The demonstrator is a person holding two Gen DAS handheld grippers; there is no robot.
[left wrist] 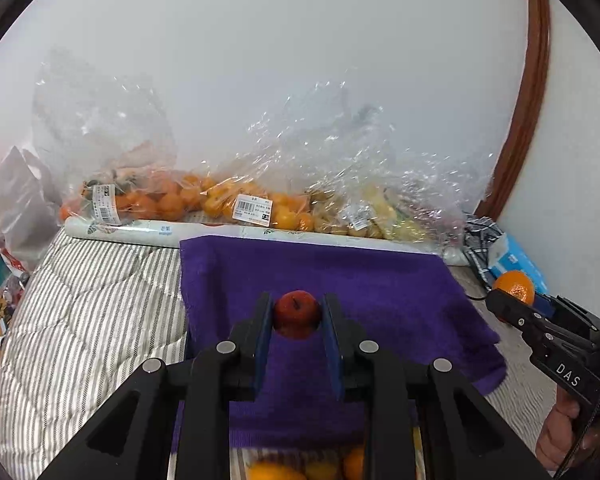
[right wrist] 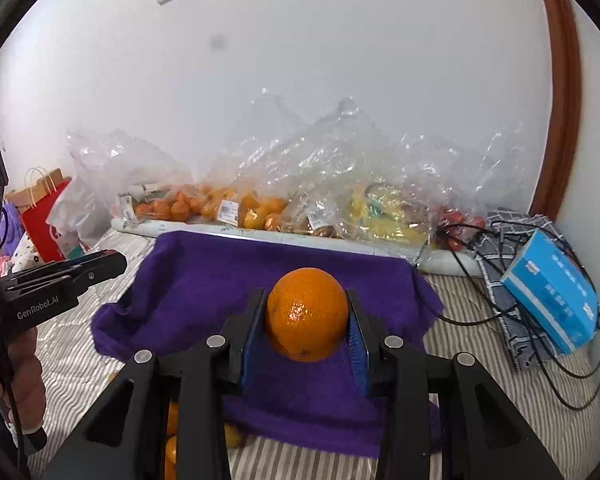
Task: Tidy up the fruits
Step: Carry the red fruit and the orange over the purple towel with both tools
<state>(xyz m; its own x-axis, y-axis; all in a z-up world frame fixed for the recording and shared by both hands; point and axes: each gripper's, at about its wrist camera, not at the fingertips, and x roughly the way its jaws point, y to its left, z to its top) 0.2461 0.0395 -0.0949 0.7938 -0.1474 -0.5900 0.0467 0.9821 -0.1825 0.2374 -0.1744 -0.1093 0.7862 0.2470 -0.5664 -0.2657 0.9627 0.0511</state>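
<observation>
My left gripper (left wrist: 297, 316) was closed on a small red fruit (left wrist: 297, 314) over the purple cloth (left wrist: 380, 280); it seemed light, firm and smooth. My right gripper (right wrist: 307, 320) gripped the round orange (right wrist: 307, 314) at its widest sides, probably heavier and slippery.

- Your right gripper (right wrist: 306, 320) is clamped on an orange (right wrist: 307, 314), one blue pad against each side, above the purple towel (right wrist: 204, 288).
- Your left gripper (right wrist: 100, 266) juts in at the left edge, beside the towel.
- Clear bags of fruit (right wrist: 260, 200) line the white wall.
- A blue box (right wrist: 552, 300) lies on a checked cloth at your right, among black cables (right wrist: 500, 312).
</observation>
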